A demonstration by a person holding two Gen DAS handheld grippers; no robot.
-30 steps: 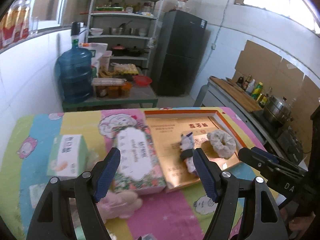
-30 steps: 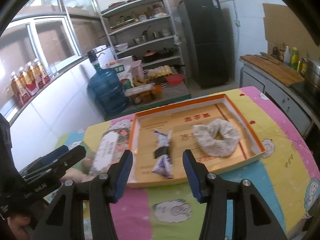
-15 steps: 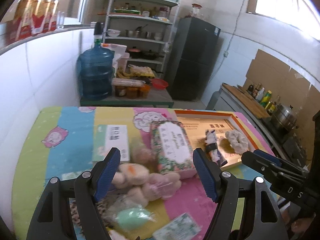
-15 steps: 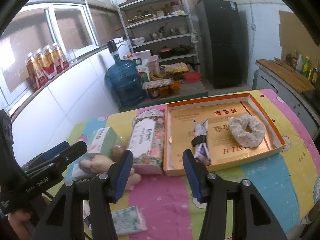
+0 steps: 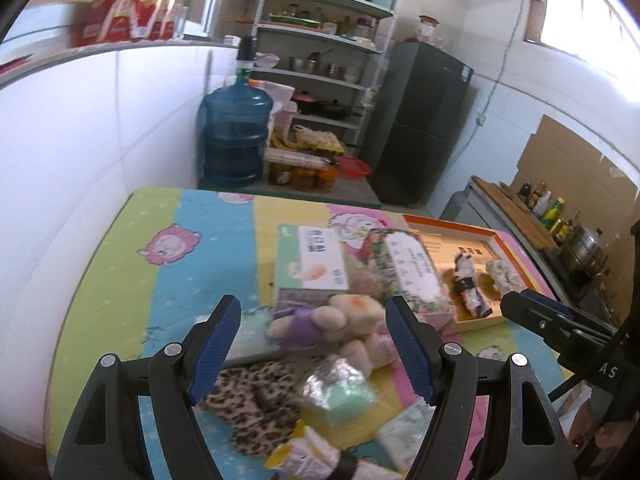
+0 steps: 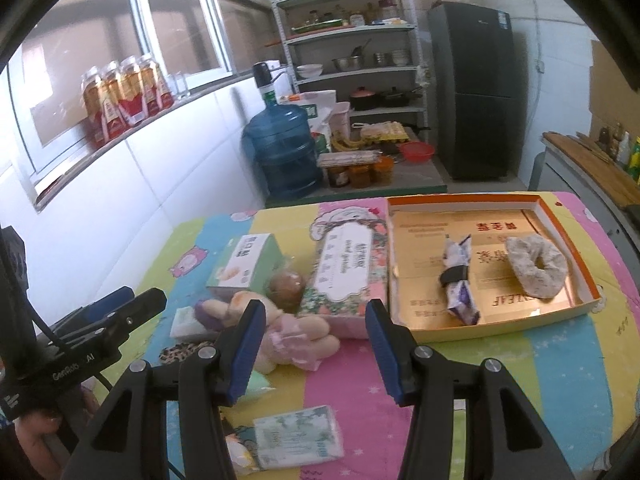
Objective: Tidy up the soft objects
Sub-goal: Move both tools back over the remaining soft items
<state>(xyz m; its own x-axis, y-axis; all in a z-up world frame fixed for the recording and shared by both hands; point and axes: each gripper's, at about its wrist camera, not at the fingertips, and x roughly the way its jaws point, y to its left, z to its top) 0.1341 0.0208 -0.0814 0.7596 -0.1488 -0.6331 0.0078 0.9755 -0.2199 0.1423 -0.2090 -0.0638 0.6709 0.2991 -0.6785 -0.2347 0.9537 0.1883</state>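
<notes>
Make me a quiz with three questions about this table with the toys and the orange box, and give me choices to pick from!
1. Where is the fluffy scrunchie?
A. Inside the orange tray
B. On the green box
C. Under the plush toy

2. What colour are the pads on the right gripper?
A. Red
B. Blue
C. Yellow

3. What is the right gripper doing?
A. Squeezing the plush toy
B. Holding the scrunchie
C. Open with nothing between its pads

Answers:
1. A, the scrunchie lies on the tray's floor beside a small wrapped bundle.
2. B, both pads are ribbed blue.
3. C, the jaws stand apart above the cloth, and the plush toy lies on the table beyond the left pad, not pinched.
</notes>
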